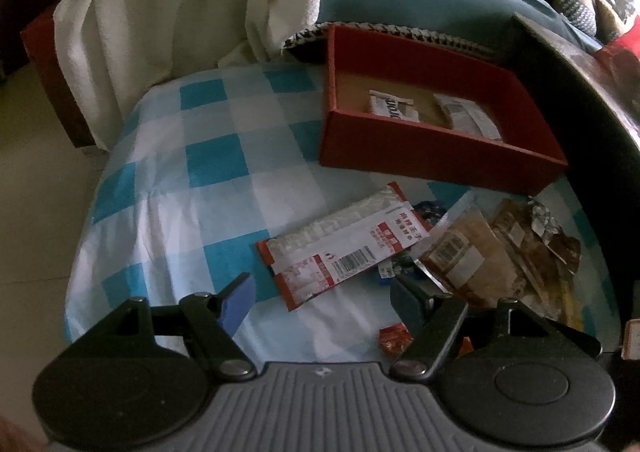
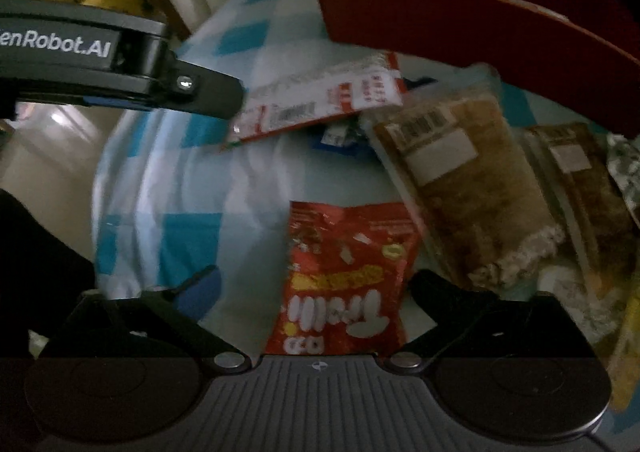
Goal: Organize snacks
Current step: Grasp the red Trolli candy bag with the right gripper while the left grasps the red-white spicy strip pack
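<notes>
Left wrist view: left gripper (image 1: 320, 298) hangs over the checked cloth (image 1: 192, 172), jaws spread wide, nothing between the pads. Red box (image 1: 436, 152) sits at the cloth's far right corner, open top, brown floor. Inside it: a white packet (image 1: 394, 108) with dark lettering near the middle, and a second pale wrapper (image 1: 468, 118) against the right wall. Rest of the floor is bare cardboard. Loose snacks lie on the cloth in front of the box: a long white-and-red packet (image 1: 344, 248) with a barcode, just ahead of the fingertips; two brown clear-wrapped packs (image 1: 472, 256) to its right, overlapping; a small blue wrapper (image 1: 430, 212) partly under the white one; a small red packet (image 1: 394, 338) at the near edge, just inside the right finger. A white towel (image 1: 180, 12) hangs behind the cloth's far edge.

Right wrist view (blurred): right gripper (image 2: 316, 294) is released, jaws wide, straddling a red snack bag (image 2: 344, 276) with white lettering; pads are not on it. The bag lies flat near the cloth's near edge. Left gripper's body enters from the left, its tip beside the white-and-red packet (image 2: 320, 100). Brown packs (image 2: 460, 188) sit to the right. The red box's (image 2: 460, 36) outer wall fills the top right; its contents are hidden from here.
</notes>
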Available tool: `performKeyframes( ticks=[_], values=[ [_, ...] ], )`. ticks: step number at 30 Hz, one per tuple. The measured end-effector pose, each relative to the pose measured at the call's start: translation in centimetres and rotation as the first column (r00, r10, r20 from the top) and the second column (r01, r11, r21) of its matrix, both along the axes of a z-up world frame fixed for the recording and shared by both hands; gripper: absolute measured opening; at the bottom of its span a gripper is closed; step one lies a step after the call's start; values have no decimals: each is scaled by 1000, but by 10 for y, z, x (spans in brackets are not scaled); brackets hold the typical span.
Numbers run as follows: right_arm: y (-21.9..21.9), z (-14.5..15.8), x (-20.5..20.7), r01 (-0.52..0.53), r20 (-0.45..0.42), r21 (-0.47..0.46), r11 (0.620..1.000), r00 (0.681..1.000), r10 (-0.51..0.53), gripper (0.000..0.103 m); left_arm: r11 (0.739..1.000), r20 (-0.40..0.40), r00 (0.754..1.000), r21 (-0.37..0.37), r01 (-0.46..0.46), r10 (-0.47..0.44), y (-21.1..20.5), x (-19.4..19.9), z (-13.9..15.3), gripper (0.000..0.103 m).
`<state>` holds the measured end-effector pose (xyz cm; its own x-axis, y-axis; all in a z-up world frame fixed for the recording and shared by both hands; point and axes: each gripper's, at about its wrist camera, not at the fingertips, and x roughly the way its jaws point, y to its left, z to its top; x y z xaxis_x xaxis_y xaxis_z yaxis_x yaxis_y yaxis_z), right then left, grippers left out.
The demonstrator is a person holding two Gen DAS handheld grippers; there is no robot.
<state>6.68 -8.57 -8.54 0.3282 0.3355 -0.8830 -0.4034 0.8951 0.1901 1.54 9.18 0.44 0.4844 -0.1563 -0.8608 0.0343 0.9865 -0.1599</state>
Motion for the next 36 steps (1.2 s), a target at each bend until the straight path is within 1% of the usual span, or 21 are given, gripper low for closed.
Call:
performKeyframes(
  ticks=[6,8,10,12,14,15,16,18,20,21,24,25,28,31,33,35,36],
  values=[
    [2,-2,-7,-35,43,-32,999,998,37,103,1000,-5,1000,-8,-9,9,1,2,0,69],
    [7,-4,-10,-79,54,-78,994,995,83,103,1000,-6,1000,-3,-8,8,1,2,-1,69],
    [15,-7,-16,-132,75,-140,981,987,143,103,1000,-9,1000,6,-8,8,0,2,-2,69],
    [19,-9,-23,-164,89,-195,967,979,184,103,1000,-9,1000,13,-8,8,1,3,-3,69],
    [18,-7,-26,-178,103,-231,957,973,207,95,1000,-9,1000,23,-6,6,0,3,-4,69],
    [15,-5,-26,-176,109,-237,955,972,207,86,1000,-8,1000,29,-6,6,0,4,-5,69],
    [10,-1,-25,-168,111,-235,957,974,198,77,999,-8,1000,36,-2,3,-1,5,-6,69],
    [-3,6,-19,-140,100,-199,970,982,162,68,999,-14,1000,53,8,-7,-3,10,-8,69],
    [-15,10,-13,-121,64,-152,981,989,132,66,997,-17,1000,69,23,-22,-6,14,-9,69],
    [-20,12,-12,-115,56,-143,983,991,124,65,996,-18,999,78,40,-39,-9,17,-10,69],
    [-29,19,-18,-119,42,-112,987,991,124,64,988,-21,993,97,119,-117,-20,25,-12,69],
    [-32,21,-21,-120,40,-102,987,991,125,64,984,-24,989,100,151,-149,-25,28,-14,69],
    [-43,23,-23,-105,34,-73,992,994,108,64,955,-46,963,128,269,-265,-41,40,-23,70],
    [-51,17,-19,-80,20,-32,996,997,81,64,913,-57,933,190,361,-356,-55,53,-33,71],
    [-56,12,-15,-63,6,-22,998,998,63,65,889,-67,920,237,391,-386,-60,64,-42,72],
    [-63,8,-11,-43,-14,-12,999,999,42,66,878,-68,911,245,411,-408,-59,73,-49,88],
    [-66,6,-9,-36,-26,-2,999,999,36,68,879,-66,911,243,411,-408,-58,77,-51,88]
  ],
)
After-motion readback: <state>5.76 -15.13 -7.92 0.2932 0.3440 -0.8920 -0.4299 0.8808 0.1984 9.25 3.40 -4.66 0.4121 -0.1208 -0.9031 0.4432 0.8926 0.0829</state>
